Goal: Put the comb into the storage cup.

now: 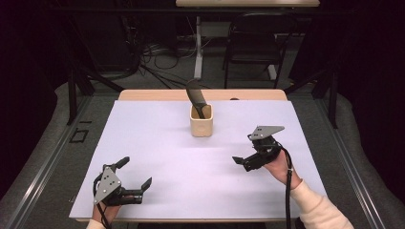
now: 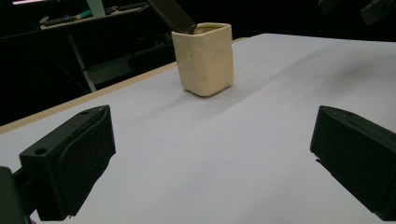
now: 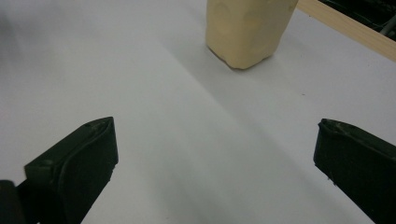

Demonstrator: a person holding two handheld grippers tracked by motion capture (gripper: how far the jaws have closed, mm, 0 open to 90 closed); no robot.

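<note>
A cream square cup [image 1: 201, 125] stands upright at the back middle of the white sheet [image 1: 157, 157]. A black flat utensil [image 1: 196, 98] leans out of it toward the back left. My left gripper [image 1: 135, 172] rests near the front left corner, open, with nothing between its jaws. My right gripper [image 1: 244, 149] hovers at the right of the sheet, open and empty too. In the left gripper view the cup [image 2: 205, 58] and utensil [image 2: 170, 14] lie well ahead of the left gripper [image 2: 212, 158]. In the right gripper view the cup [image 3: 247, 28] stands ahead of the right gripper [image 3: 215, 158].
The wooden table edge [image 1: 157, 94] shows behind the sheet. Beyond it are a black chair [image 1: 258, 38], a white table leg [image 1: 198, 47] and cables on the floor. The right gripper [image 2: 364, 7] shows at the top right of the left gripper view.
</note>
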